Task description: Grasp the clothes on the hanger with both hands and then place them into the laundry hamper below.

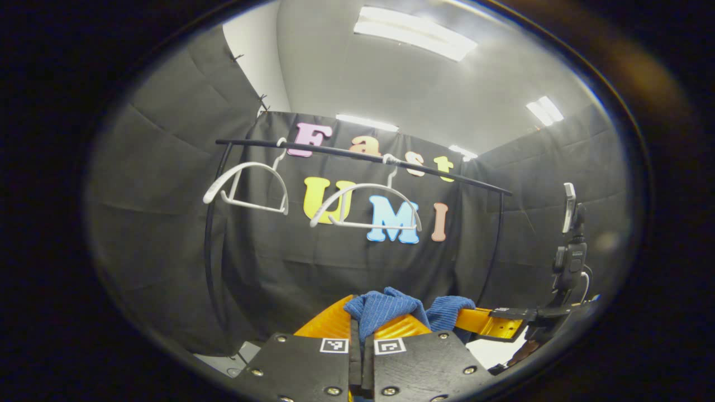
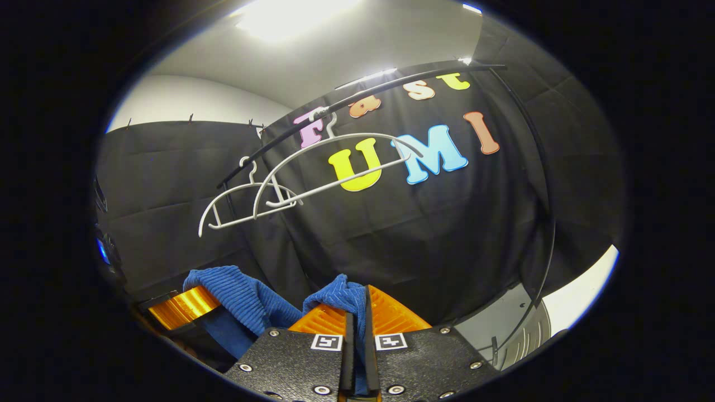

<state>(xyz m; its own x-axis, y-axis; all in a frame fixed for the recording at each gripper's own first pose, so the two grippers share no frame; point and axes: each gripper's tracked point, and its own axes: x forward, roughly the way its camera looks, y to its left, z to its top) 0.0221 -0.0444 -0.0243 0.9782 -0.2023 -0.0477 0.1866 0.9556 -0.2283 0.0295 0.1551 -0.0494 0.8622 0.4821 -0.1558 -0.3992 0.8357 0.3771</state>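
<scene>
Left gripper view, nearest the lens: left gripper with jaws drawn close together, a fold of blue ribbed cloth pinched between both fingers and bulging above the tips. Same cloth running off to the right into a second bunch, held there by the right gripper, seen side-on and farther off. Beyond it, a dark stand with a mounted device at the right edge.

Right gripper view, nearest the lens: right gripper likewise nearly closed, both fingers pressing on a peak of the blue cloth. Cloth sagging to the left and rising into a larger bundle gripped by the left gripper at lower left. Garment thus held at two points, slung between the two grippers, off the hangers and below them.

Behind, in both views: black rail of a clothes rack, carrying two white hangers, both bare. Left hanger and right hanger hanging apart along the rail in the left gripper view; overlapping in the right gripper view, with the nearer hanger in front. Pale round ribbed object at lower right of the right gripper view, partly cut off; identity not determinable.
</scene>
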